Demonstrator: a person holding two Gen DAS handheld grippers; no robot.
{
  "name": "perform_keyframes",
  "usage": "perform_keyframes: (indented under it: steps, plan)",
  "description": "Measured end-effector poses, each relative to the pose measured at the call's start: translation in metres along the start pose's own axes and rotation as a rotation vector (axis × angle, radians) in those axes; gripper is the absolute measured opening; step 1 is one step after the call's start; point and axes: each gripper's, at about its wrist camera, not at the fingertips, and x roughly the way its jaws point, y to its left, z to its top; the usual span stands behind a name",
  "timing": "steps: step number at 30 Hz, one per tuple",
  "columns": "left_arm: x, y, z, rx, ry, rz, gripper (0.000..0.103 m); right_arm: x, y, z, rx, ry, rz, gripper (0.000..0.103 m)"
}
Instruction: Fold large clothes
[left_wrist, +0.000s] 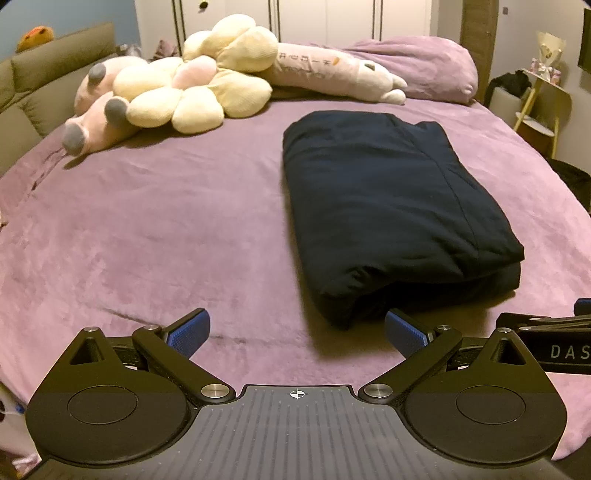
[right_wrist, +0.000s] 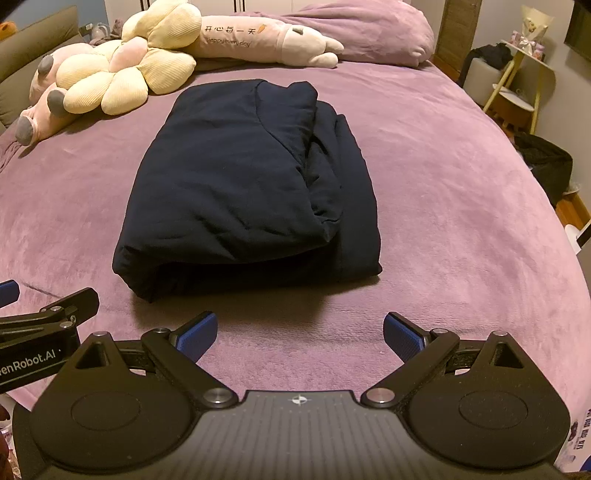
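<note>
Folded into a thick dark navy garment (right_wrist: 236, 192) in the middle of the purple bed (right_wrist: 461, 206), long axis running away toward the pillows. Left gripper (left_wrist: 297, 334) and right gripper (right_wrist: 300, 334) both spread wide, empty, short of its near edge. Beyond: flower cushion (right_wrist: 122, 74), long plush (right_wrist: 258, 40).

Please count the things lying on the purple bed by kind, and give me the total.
Folded dark navy garment: 1
Cream flower-shaped cushions: 2
Pink plush toy with grey feet: 1
Long pillow with printed text: 1
Purple bedding bundle at the far end: 1
Total: 6
</note>
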Motion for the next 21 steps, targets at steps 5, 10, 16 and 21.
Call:
perform_keyframes:
  steps: [5,10,16,21]
  plan:
    - [0.0023,-0.0014,0.0004,0.015,0.015,0.008,0.103,-0.0001,-0.0006,-0.0002,0.002,-0.001,0.001,0.097]
    - [0.0049,0.0007,-0.0006,0.002,0.035,0.0,0.103,-0.0003,-0.0017,-0.0007,0.007,-0.002,0.0,0.098]
    - [0.0033,0.0013,-0.0014,-0.006,0.027,0.0,0.103,-0.0001,-0.0016,-0.0009,0.011,-0.002,0.0,0.098]
    - [0.0047,0.0002,-0.0026,0.0,0.036,0.002,0.103,-0.0001,-0.0014,-0.0016,0.016,-0.003,-0.001,0.098]
